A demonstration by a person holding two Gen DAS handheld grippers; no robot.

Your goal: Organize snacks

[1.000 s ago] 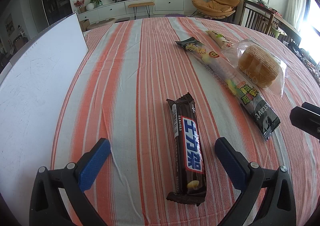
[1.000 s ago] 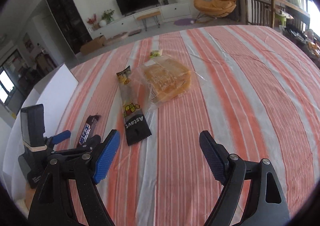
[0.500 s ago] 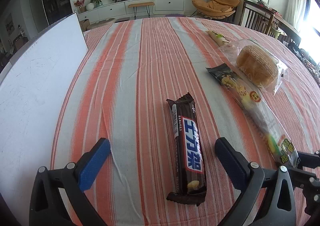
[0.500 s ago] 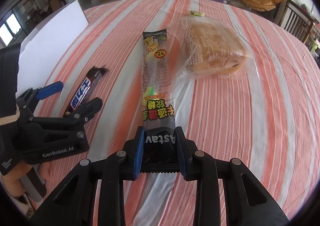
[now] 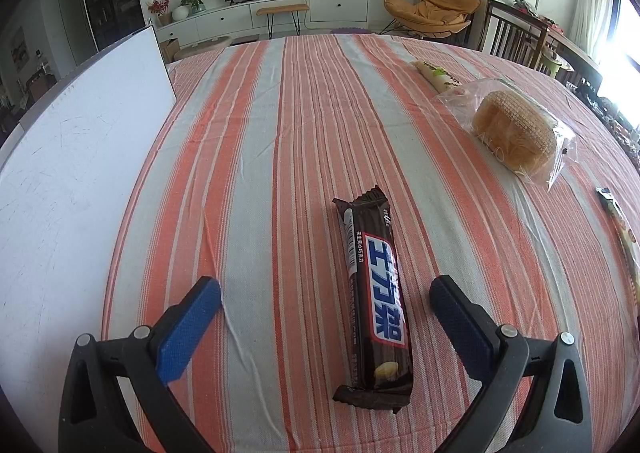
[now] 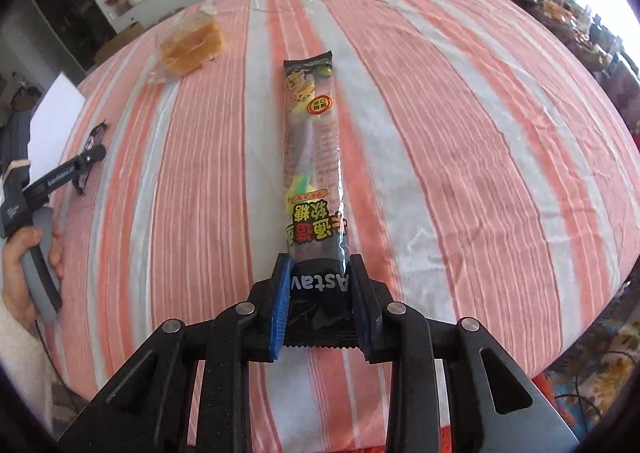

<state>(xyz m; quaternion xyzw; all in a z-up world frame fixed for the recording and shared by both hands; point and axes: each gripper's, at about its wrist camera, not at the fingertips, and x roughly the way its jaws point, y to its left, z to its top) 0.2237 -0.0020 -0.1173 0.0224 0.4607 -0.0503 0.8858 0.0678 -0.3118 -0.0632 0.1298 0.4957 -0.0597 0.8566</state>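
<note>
Pinching the crimped near end of the long candy packet (image 6: 312, 173), the right claw (image 6: 320, 305) has both blue pads pressed on the dark wrapper. Its far length trails out over the striped tablecloth (image 6: 460, 133). Light and floppy, the packet will likely sag and swing; a grip nearer the middle looks steadier. The left claw (image 5: 324, 317) hangs wide open, astride the stiffer chocolate bar (image 5: 376, 293) without touching it. Bagged bread (image 5: 516, 133) lies well apart.
</note>
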